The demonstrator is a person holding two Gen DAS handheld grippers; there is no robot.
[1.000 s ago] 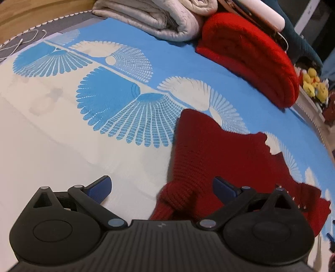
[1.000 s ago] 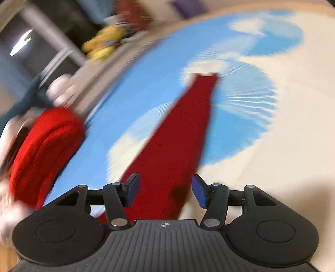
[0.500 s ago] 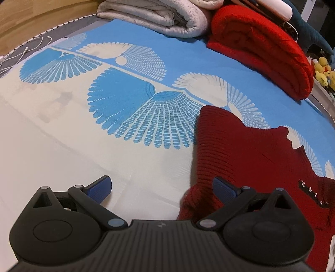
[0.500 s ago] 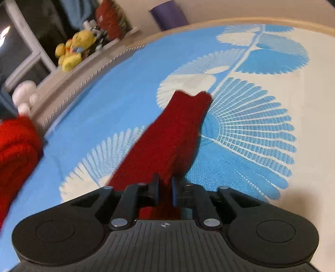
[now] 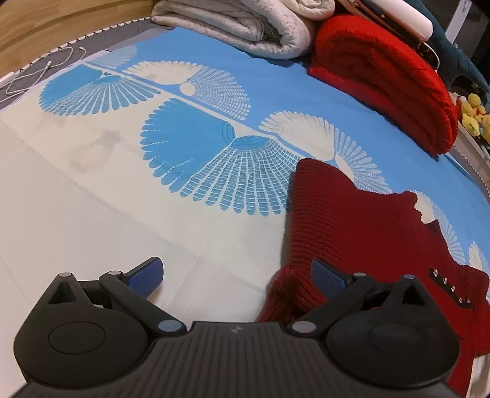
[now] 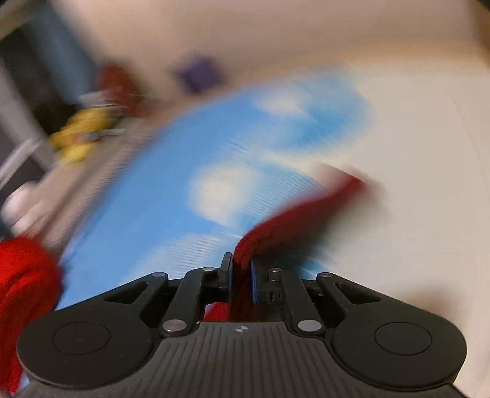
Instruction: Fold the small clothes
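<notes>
bedspread (image 5: pixel 92 214) under red sweater (image 5: pixel 352 220)

Sweater (image 5: pixel 361 232) lies flat on bedspread (image 5: pixel 92 214), toward its right side, one bunched end just in front of left gripper (image 5: pixel 235 275). Folded blanket (image 5: pixel 245 27) sits at bedspread's far edge; folded knit (image 5: pixel 389 82) beside it at far right corner. Plush toys (image 5: pixel 473 118) off the right edge. Cable (image 5: pixel 39 73) at far left corner. Sweater's other end sits between right gripper's (image 6: pixel 240 277) fingers.
</notes>
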